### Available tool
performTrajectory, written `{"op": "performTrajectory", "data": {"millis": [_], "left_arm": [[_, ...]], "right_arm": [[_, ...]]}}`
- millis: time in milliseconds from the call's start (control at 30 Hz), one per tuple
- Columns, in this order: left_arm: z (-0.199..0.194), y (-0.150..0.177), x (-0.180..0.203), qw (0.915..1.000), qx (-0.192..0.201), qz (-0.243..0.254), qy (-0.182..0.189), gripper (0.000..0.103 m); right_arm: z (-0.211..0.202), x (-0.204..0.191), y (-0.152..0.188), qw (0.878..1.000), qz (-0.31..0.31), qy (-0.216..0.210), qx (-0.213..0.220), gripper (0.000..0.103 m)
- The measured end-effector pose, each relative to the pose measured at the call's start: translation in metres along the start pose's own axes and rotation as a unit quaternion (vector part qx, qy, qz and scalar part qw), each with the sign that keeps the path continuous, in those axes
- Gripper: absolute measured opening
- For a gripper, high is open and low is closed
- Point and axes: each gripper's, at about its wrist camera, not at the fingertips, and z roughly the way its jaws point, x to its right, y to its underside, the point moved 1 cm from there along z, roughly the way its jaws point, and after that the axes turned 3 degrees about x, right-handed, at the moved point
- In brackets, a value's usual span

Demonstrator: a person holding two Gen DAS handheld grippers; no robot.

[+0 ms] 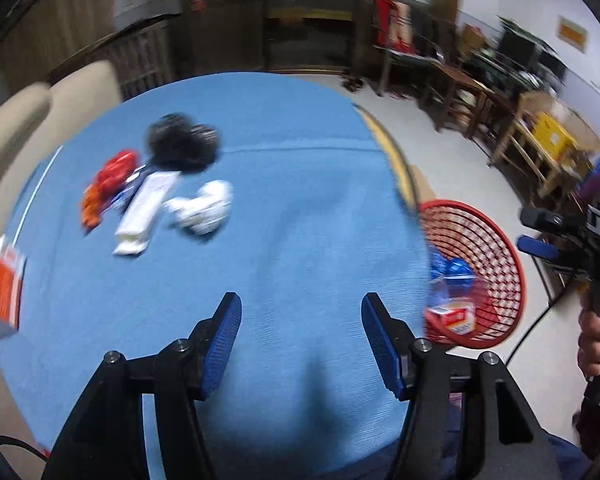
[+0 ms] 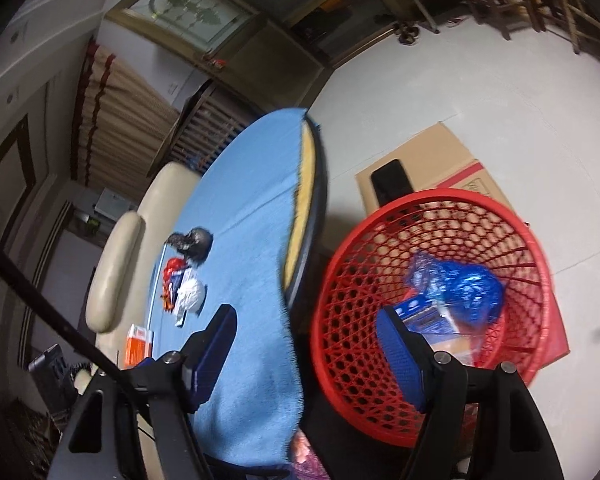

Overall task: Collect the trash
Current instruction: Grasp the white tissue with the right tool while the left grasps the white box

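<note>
Several pieces of trash lie on the blue-covered table: a black crumpled lump, a red and orange wrapper, a flat white wrapper and a white paper ball. An orange carton stands at the table's left edge. My left gripper hovers open over bare cloth, short of the pile. The red mesh basket stands on the floor beside the table and holds a blue wrapper and a small carton. My right gripper is open above the basket's near rim, with nothing in it.
A cardboard box with a black phone on it lies on the floor behind the basket. Cream seat backs line the table's far side. Wooden tables and chairs stand along the right wall. A hand holds the right gripper.
</note>
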Motion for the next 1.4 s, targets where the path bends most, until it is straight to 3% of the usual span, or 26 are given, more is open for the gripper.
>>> {"op": "performTrajectory", "data": {"millis": [333,567,700,933,1033,1100,1233,1400], "left_arm": [[-0.007,0.012,-0.105,0.9929,0.013,-0.107,-0.048,0.064],[0.0,0.02,-0.15,0.988,0.011,-0.141,-0.062,0.064],[0.007,0.023,-0.168,0.9859,0.003,-0.154,-0.067,0.064],[0.009,0.015,-0.187,0.9857,0.006,-0.152,-0.073,0.064],[0.013,0.005,-0.187,0.9877,0.008,-0.141,-0.067,0.064],[0.019,-0.004,-0.186,0.9894,0.008,-0.134,-0.056,0.064],[0.047,-0.023,-0.184,0.9901,-0.003,-0.139,-0.018,0.067],[0.086,-0.043,-0.179,0.9881,-0.026,-0.151,0.014,0.067]], "right_arm": [[0.055,-0.086,0.004,0.995,-0.09,-0.022,-0.044,0.075],[0.132,-0.149,0.004,0.986,-0.128,-0.041,-0.096,0.075],[0.185,-0.176,0.006,0.983,-0.114,-0.052,-0.133,0.065],[0.264,-0.199,0.017,0.981,-0.077,0.001,-0.177,0.05],[0.284,-0.201,0.023,0.979,-0.072,0.023,-0.187,0.035],[0.287,-0.203,0.026,0.979,-0.091,0.028,-0.182,0.029],[0.273,-0.202,0.026,0.979,-0.125,0.033,-0.157,0.029],[0.242,-0.177,0.015,0.983,-0.113,0.022,-0.142,0.029]]}}
